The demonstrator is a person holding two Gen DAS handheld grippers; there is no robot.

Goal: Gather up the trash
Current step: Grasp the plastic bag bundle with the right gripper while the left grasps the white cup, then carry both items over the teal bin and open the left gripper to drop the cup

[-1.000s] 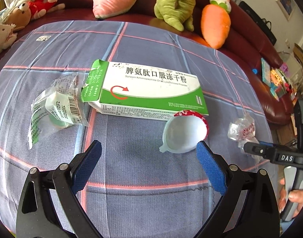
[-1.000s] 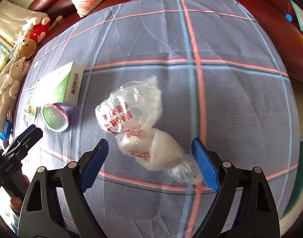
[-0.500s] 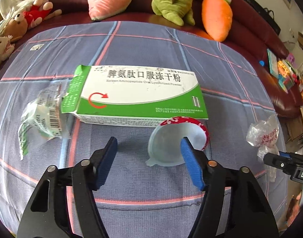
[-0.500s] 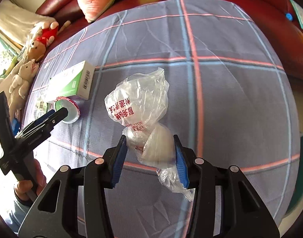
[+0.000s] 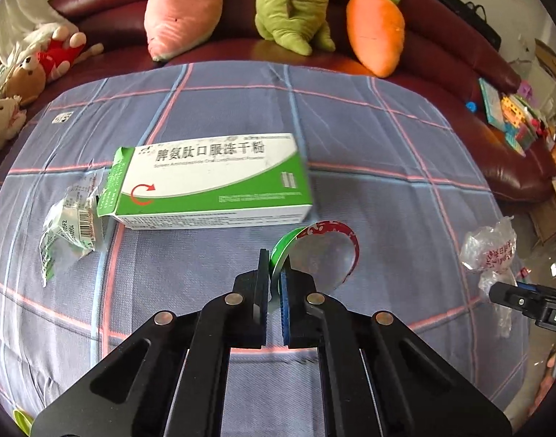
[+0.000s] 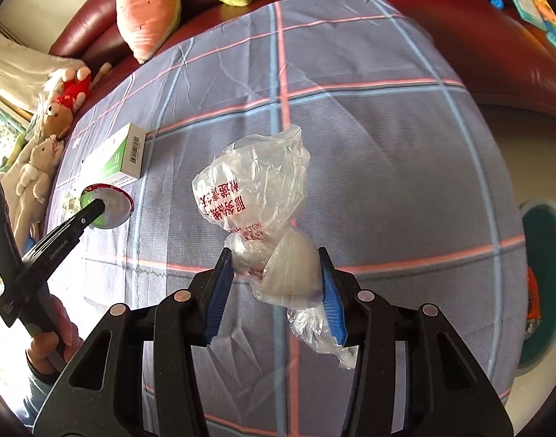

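The left gripper (image 5: 274, 287) is clamped tight on the rim of a small plastic cup (image 5: 320, 255), red and green on the outside; the cup is held on edge, and whether it is lifted off the plaid cloth (image 5: 350, 138) is hard to judge. The cup sits just in front of the right end of the green-and-white medicine box (image 5: 212, 182), which lies flat on the cloth with its left flap open. A crumpled clear wrapper with a barcode (image 5: 68, 233) lies touching that open flap, on the box's left.

The right gripper (image 6: 276, 284) is closed on a knotted clear plastic bag with red print (image 6: 256, 196); the blue pads (image 6: 332, 306) press the whitish lump at the bag's lower part, while the printed upper part stands above the fingers. In the left wrist view the same bag is seen well to the right of the box.

Beyond the box, plush toys rest on a dark red sofa (image 5: 460, 47): a pink one (image 5: 185, 7), a green one (image 5: 292, 3) and an orange carrot (image 5: 374, 25).
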